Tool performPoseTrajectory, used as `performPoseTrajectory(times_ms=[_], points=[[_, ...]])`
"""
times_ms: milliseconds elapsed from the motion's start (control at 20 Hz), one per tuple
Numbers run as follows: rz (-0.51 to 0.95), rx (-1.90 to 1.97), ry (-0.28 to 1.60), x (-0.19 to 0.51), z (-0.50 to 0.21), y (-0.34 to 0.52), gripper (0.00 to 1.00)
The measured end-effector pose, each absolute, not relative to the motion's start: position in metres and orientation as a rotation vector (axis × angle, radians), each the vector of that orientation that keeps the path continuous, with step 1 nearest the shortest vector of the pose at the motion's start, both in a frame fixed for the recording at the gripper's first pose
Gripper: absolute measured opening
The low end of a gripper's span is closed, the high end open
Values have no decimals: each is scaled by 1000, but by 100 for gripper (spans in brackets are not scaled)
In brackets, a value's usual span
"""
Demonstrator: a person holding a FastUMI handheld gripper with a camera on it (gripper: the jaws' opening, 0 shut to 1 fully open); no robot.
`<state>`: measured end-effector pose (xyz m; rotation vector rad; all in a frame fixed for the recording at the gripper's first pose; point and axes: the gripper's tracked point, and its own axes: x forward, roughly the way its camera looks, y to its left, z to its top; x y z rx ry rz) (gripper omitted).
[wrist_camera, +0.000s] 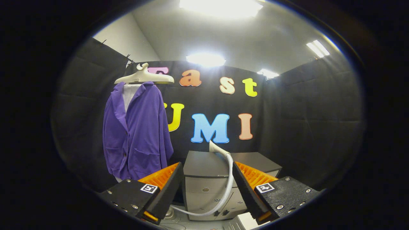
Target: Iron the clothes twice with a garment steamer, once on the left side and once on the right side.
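Gripper (207,188) fingers wide apart, empty. Steamer head (216,149) on grey cabinet (204,166) just beyond them; rigid, light, springy hose (223,191) trailing — grasp at neck. Purple jacket (135,134), soft, hangs beyond left finger.

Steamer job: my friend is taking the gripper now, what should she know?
Gripper: open, holding nothing, fingers spread apart.
Steamer head: rests on top of the grey cabinet, just beyond the fingers; its hose loops down between them.
Purple jacket: hangs on a white hanger against the booth wall, beside the cabinet, beyond the one finger.
Done: nothing that shows; the steamer is not picked up.
Left: grab the steamer, then steam the jacket's left side and right side.
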<state>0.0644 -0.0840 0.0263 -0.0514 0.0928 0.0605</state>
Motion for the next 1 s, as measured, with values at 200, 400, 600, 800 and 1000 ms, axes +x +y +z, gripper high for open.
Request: performPoseTrajectory(times_ms=[200,400,600,800,1000], points=[[87,-24,58,116,41,-113,95],[120,35,90,177,33,-142,95],[164,123,135,247,18,-171,95],[200,284,201,320,-9,-198,95],[259,496,300,388,-36,-204,95]])
